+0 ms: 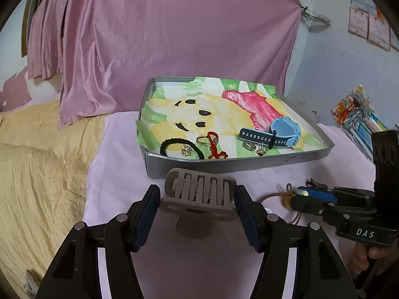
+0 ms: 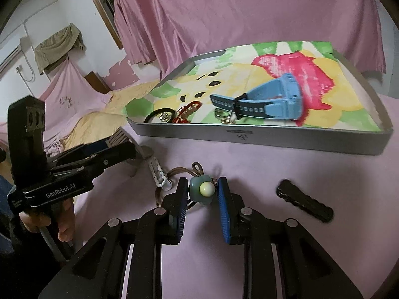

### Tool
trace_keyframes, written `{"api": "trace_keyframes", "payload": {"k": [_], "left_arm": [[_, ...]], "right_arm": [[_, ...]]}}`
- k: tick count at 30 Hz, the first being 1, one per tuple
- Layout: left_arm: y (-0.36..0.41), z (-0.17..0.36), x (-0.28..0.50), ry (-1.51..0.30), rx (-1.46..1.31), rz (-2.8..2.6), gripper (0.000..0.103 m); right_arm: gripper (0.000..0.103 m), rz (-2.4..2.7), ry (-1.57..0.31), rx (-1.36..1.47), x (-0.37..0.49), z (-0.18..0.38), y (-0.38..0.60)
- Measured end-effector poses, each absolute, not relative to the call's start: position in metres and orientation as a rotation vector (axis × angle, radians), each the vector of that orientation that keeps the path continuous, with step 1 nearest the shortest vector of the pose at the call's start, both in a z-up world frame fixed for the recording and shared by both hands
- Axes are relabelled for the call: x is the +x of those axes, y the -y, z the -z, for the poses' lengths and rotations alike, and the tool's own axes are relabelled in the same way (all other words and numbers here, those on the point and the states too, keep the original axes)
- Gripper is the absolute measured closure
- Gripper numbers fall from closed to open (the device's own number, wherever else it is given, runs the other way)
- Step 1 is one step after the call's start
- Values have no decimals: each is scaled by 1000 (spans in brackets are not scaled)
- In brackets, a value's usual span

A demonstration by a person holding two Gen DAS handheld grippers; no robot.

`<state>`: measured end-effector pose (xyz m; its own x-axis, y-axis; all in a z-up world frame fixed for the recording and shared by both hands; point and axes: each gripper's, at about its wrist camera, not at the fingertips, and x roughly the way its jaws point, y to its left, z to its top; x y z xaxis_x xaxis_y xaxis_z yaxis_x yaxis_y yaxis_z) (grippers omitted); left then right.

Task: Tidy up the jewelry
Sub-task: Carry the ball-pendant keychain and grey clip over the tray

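Observation:
A grey metal tray (image 1: 249, 162) lined with a coloured drawing holds a blue watch (image 1: 281, 133), a black hair tie (image 1: 174, 147), a red cord (image 1: 215, 147) and small earrings (image 1: 260, 150). My left gripper (image 1: 198, 199) is shut on a taupe hair claw clip (image 1: 199, 189) just in front of the tray. My right gripper (image 2: 202, 191) has its fingers closely on both sides of a teal flower hair tie with a pale bead (image 2: 203, 190) on the pink cloth. The tray also shows in the right wrist view (image 2: 274, 139).
A black hair clip (image 2: 304, 200) lies on the pink cloth right of my right gripper. A small white clip (image 2: 159, 174) lies to its left. A yellow blanket (image 1: 37, 162) covers the bed at left. Pink curtains hang behind.

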<state>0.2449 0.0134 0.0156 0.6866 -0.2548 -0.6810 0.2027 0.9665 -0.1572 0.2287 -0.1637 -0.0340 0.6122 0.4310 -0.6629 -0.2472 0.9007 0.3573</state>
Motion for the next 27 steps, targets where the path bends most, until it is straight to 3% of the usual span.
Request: {"api": "trace_keyframes", "payload": {"k": [27], "left_arm": [[17,-35,233,-700,-178,313,44]], "right_arm": [[82,-183,-587,76,195,-19,207]]}}
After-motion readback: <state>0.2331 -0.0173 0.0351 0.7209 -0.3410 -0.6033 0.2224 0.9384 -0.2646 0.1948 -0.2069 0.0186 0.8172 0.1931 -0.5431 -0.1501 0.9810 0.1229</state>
